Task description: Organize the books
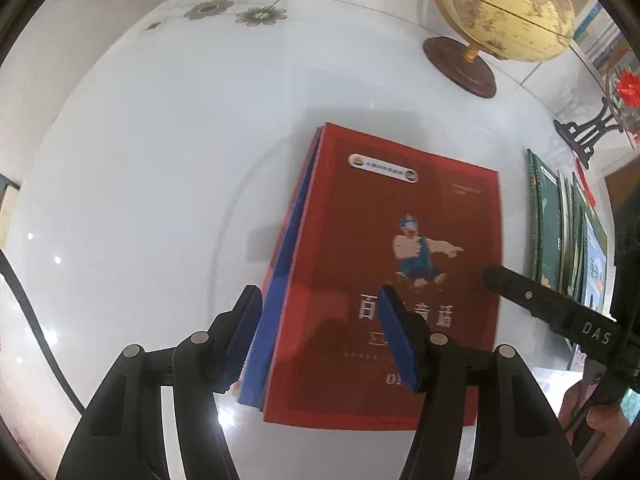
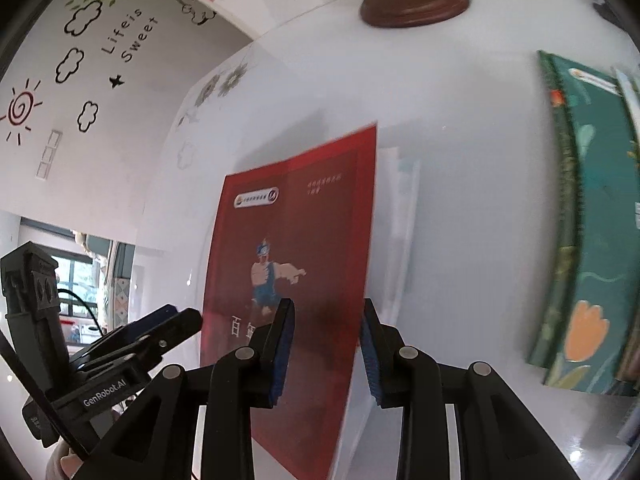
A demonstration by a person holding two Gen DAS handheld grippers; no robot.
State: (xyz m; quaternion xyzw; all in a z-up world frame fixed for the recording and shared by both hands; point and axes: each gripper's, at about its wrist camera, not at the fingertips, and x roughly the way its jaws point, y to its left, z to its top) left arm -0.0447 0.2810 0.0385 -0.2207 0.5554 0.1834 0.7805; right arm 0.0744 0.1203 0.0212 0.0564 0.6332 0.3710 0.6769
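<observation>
A red book (image 1: 380, 280) with a cartoon figure on its cover lies on the white table (image 1: 160, 160), and a blue book (image 1: 276, 300) shows under its left edge. My left gripper (image 1: 319, 292) points down over that left edge, open: one finger is beside the blue spine, the other hovers over the red cover. My right gripper (image 2: 326, 304) is shut on the red book (image 2: 292, 240) at its right edge, which runs between the pads. From the left wrist, one right finger (image 1: 520, 292) rests on the cover and the other is hidden.
A row of green books (image 1: 548, 224) (image 2: 592, 220) stands right of the red book, with a black bookend (image 1: 588, 132) and a red flower behind. A globe (image 1: 504, 4) on a brown base (image 2: 414, 2) stands at the back. A hand (image 1: 600, 420) holds the right gripper.
</observation>
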